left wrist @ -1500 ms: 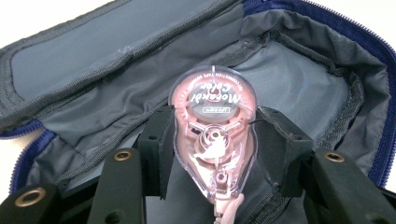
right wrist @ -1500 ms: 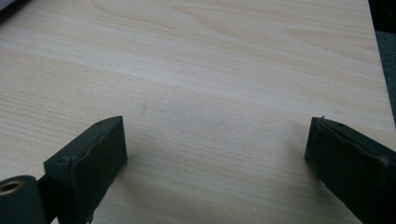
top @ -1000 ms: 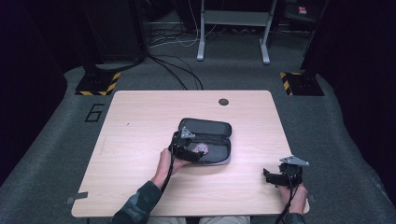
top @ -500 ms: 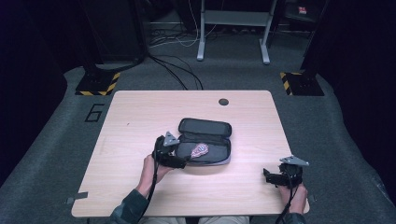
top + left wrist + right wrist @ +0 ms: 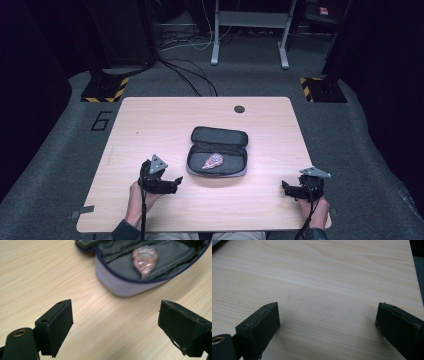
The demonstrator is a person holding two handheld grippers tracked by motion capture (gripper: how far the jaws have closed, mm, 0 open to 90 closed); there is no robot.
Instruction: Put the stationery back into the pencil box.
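Dark grey carpet rings the pale wooden worktop (image 5: 150, 125), where an unzipped grey fabric pouch (image 5: 218, 152) holding a pink wrapped sweet (image 5: 212, 160) lies mid-board, left tongs (image 5: 175, 181) at eight o'clock, just opened wider and empty, right tongs (image 5: 286, 187) agape over bare wood near the four o'clock corner.

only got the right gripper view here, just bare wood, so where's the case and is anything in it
Observer: The open case lies mid-table, with a pink wrapped item inside its lower half.
Operator: left tool holding anything
Observer: No. The left tool is open with nothing between the pads, and its jaws have just been opening.
Operator: how close is it to the case
Observer: It sits apart from the case, to its left near the table's front edge.
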